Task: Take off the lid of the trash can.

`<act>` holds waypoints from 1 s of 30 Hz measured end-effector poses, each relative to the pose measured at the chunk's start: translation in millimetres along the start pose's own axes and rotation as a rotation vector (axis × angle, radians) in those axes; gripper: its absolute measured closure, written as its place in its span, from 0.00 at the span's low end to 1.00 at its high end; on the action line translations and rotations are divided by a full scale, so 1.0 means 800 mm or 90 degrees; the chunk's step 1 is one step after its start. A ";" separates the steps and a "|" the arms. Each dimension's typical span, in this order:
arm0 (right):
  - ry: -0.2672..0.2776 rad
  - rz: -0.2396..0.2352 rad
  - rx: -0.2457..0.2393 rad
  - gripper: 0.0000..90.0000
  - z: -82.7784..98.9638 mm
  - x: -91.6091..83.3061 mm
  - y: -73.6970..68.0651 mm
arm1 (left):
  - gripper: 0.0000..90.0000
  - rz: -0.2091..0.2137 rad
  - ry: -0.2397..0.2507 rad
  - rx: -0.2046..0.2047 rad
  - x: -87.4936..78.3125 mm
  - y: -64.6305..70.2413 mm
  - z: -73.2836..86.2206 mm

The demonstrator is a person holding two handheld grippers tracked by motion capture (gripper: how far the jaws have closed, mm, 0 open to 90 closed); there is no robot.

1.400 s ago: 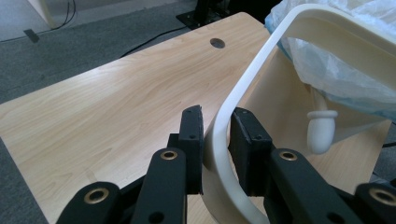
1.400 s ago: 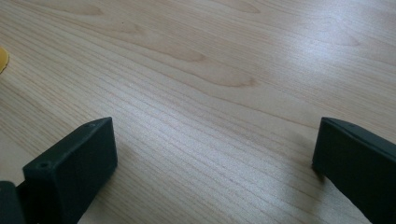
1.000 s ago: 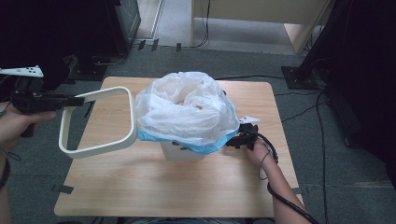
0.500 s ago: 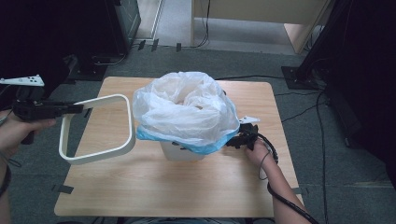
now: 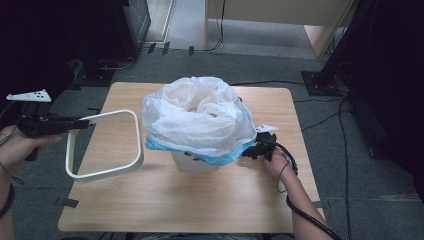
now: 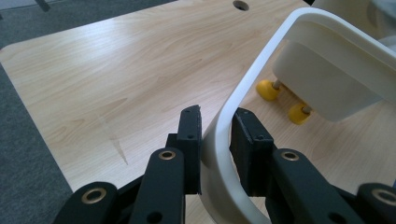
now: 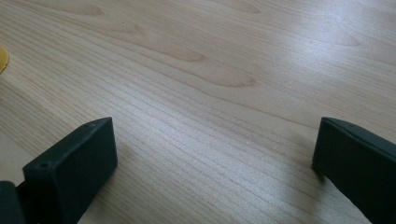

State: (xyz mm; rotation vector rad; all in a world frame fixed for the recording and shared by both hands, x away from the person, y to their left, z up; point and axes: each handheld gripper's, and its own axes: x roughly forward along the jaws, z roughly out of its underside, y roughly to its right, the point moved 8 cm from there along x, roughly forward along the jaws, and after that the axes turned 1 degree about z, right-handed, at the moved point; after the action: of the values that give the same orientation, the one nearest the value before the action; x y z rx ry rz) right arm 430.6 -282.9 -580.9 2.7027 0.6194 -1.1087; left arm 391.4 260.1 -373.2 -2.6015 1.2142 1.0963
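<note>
A white rounded-square ring (image 5: pixel 103 172) hangs tilted over the table's left edge, and my left gripper (image 5: pixel 80 123) is shut on its near side. In the left gripper view the ring (image 6: pixel 280 42) runs between the two black pads, with the gripper (image 6: pixel 217 122) clamped on its band. A small white bin (image 5: pixel 192 163) lined with a puffed clear bag (image 5: pixel 200 115) stands mid-table; its body (image 6: pixel 327 79) rests on yellow wheels (image 6: pixel 267 89). My right gripper (image 5: pixel 253 150) lies low on the table at the bin's right side, open (image 7: pixel 215 154), with bare wood between its jaws.
The wooden table (image 5: pixel 200 200) has free surface in front of the bin and under the ring. A yellow wheel edge (image 7: pixel 2 58) lies just left of the right gripper. Grey carpet, cables and dark stands surround the table.
My left gripper and the white ring have sunk lower towards the table and drifted slightly left. The right gripper and the bin have stayed put.
</note>
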 end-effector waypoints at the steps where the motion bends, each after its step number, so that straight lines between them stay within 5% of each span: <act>1: 0.000 0.000 0.000 0.00 0.000 0.000 0.000 | 0.82 0.000 -0.002 0.001 0.002 -0.001 0.002; 30: 0.000 0.000 0.000 0.00 0.000 0.000 0.000 | 0.81 0.018 -0.022 0.002 0.075 -0.003 0.036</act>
State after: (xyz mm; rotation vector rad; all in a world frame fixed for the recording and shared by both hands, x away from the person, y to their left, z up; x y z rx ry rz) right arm 430.7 -282.9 -580.9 2.7022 0.6199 -1.1080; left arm 402.7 233.0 -432.9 -2.5592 1.2488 1.1385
